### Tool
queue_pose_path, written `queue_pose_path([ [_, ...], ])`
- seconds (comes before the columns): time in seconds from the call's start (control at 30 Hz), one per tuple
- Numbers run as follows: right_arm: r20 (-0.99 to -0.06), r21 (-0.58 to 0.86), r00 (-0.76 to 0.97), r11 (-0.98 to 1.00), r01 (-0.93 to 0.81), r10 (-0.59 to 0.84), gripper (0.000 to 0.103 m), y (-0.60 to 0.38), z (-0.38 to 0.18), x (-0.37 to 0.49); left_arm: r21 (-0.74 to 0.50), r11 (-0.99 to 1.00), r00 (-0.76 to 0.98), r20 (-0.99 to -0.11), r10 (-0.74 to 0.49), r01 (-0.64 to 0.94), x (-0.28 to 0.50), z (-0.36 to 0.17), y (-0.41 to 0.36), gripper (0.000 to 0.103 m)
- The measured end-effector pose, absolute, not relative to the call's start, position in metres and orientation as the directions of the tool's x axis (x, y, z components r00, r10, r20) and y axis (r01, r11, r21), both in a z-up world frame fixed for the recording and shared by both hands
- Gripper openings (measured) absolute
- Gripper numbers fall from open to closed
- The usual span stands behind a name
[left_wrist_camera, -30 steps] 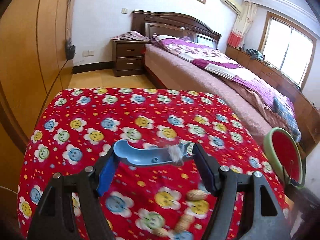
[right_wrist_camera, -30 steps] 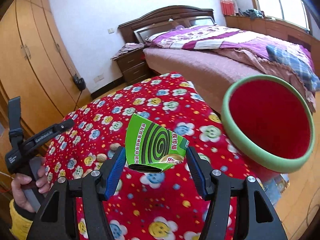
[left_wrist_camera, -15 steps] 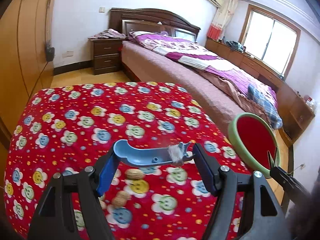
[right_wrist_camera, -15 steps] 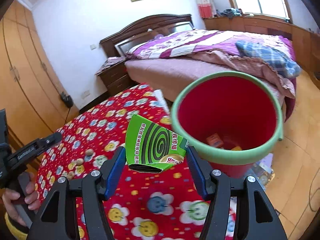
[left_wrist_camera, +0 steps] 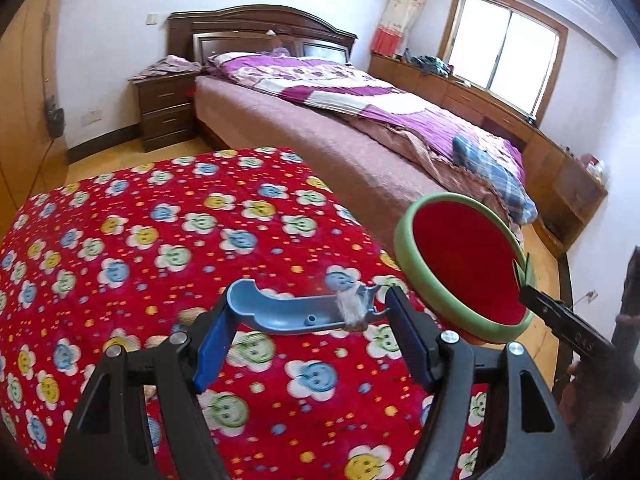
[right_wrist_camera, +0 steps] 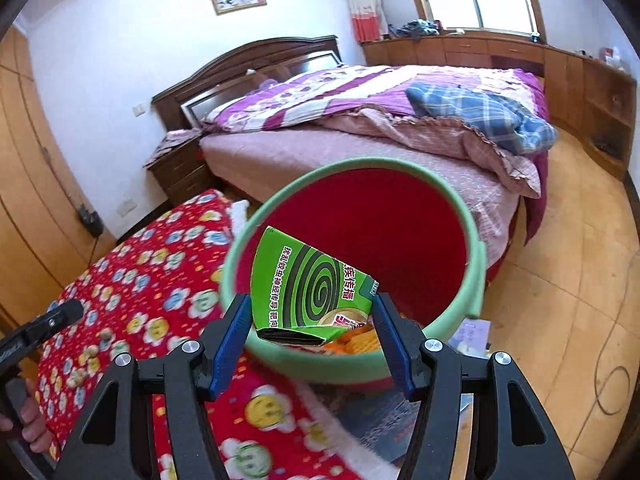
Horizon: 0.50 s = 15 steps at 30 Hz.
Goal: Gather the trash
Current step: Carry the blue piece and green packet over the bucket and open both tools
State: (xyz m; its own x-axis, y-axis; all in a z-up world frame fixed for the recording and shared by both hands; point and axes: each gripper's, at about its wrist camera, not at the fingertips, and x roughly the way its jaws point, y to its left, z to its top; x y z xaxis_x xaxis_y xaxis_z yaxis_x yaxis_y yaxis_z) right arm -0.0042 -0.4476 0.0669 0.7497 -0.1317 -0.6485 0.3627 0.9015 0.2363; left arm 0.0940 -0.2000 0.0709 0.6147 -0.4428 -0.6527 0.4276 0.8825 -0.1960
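My right gripper (right_wrist_camera: 310,330) is shut on a green mosquito-coil box (right_wrist_camera: 308,294) and holds it over the near rim of a red bin with a green rim (right_wrist_camera: 474,240). Some trash lies at the bin's bottom. My left gripper (left_wrist_camera: 306,330) is shut on a curved blue plastic piece (left_wrist_camera: 288,312) with a tuft of grey fluff, above the red flowered tablecloth (left_wrist_camera: 160,240). The bin (left_wrist_camera: 404,252) shows to the right of it, off the table's edge. Several nut shells (right_wrist_camera: 86,364) lie on the cloth.
A bed (left_wrist_camera: 360,128) with a purple quilt stands behind the table and bin. A nightstand (left_wrist_camera: 164,108) and wooden wardrobes (right_wrist_camera: 24,200) are on the left. Papers (right_wrist_camera: 472,332) lie on the wooden floor by the bin.
My right gripper has carried the green box rightward off the table to over the bin. My left gripper has swung right with the blue piece, bringing the bin closer in view.
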Motion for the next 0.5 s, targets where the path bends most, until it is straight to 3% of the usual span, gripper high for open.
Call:
queue_pose_path([
  [0.43, -0.662, 0.249, 0.737, 0.888, 0.387, -0.136, 0.064, -0.48, 0.05, 0.009, -0.173, 0.84, 0.565, -0.668, -0.484, 0.514, 0.101, 0.059, -0.256, 0.073],
  [0.5, -0.656, 0.252, 0.743, 0.888, 0.385, -0.136, 0.069, -0.484, 0.049, 0.008, -0.171, 0.83, 0.557, -0.668, -0.494, 0.53, 0.1, 0.057, -0.265, 0.073],
])
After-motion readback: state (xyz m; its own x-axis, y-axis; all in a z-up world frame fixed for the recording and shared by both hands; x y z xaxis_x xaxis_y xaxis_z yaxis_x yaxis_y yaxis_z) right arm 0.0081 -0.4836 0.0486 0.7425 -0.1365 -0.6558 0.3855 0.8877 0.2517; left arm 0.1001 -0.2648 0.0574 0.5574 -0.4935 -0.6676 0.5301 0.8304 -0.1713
